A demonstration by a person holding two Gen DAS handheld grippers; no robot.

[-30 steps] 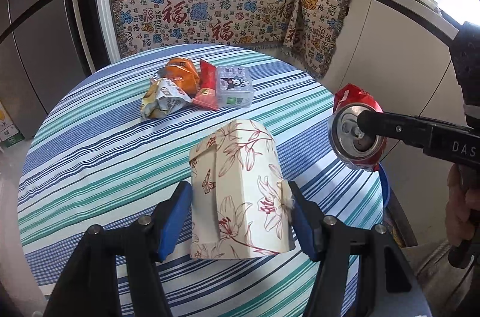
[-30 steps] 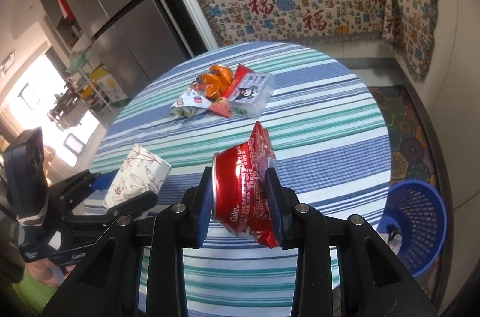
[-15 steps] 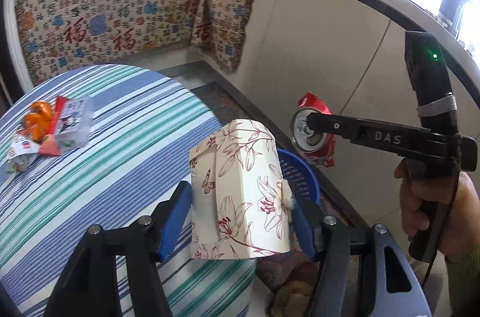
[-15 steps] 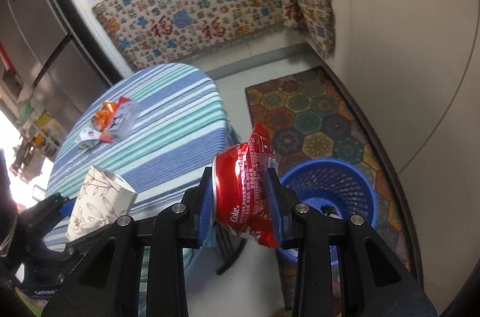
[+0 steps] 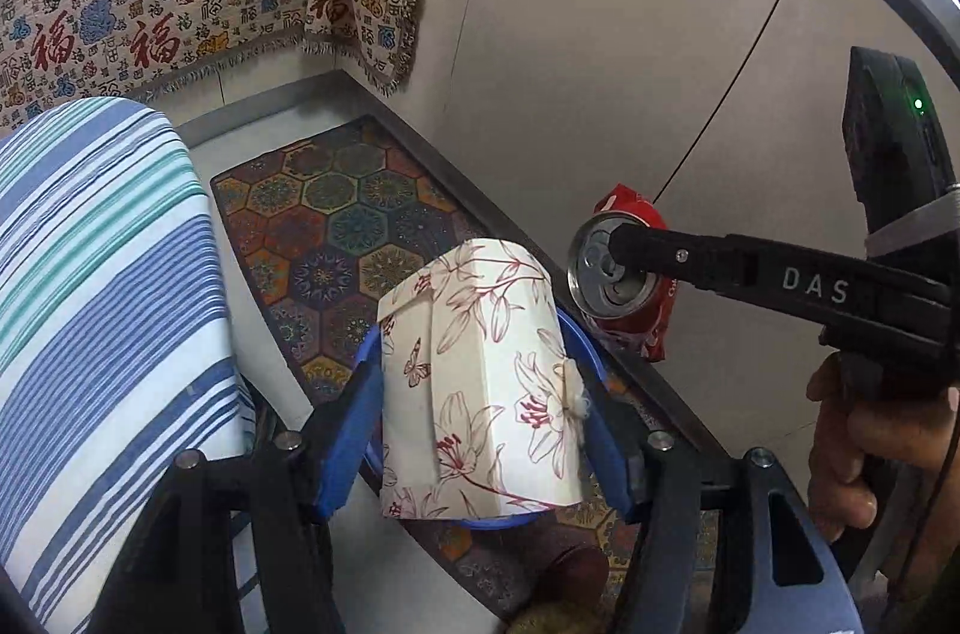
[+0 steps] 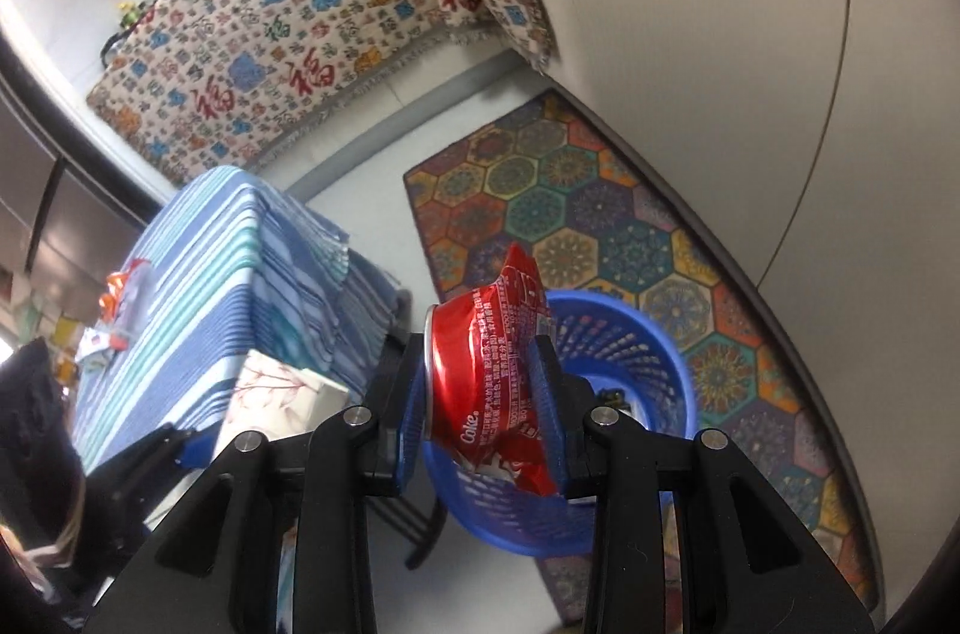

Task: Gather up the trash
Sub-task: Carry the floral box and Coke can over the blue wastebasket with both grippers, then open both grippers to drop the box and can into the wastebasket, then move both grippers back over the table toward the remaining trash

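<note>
A: Both claws have swung off the table (image 5: 102, 310) and now hang by the blue basket (image 6: 630, 352) on the floor. A second ago they were over the striped cloth.

B: What are they carrying?

A: The left claw (image 5: 480, 430) is clamped on the floral paper cup (image 5: 480, 382), one blue pad on each side. The right claw (image 6: 480, 394) squeezes the crushed red can (image 6: 486, 382) between its pads. Neither grip has changed.

B: So the drop comes next?

A: I'd judge so. From the right wrist view the can sits right in front of the basket's mouth. In the left wrist view the cup hides most of the basket, only a blue rim showing around it.

B: Anything in the way?

A: The two claws are close together, so releasing both at once risks a bump. The patterned rug (image 6: 600, 214) lies under the basket, and the cabinet wall (image 5: 630, 64) is just beside it. More wrappers (image 6: 114, 310) remain on the table, well apart from here.
</note>
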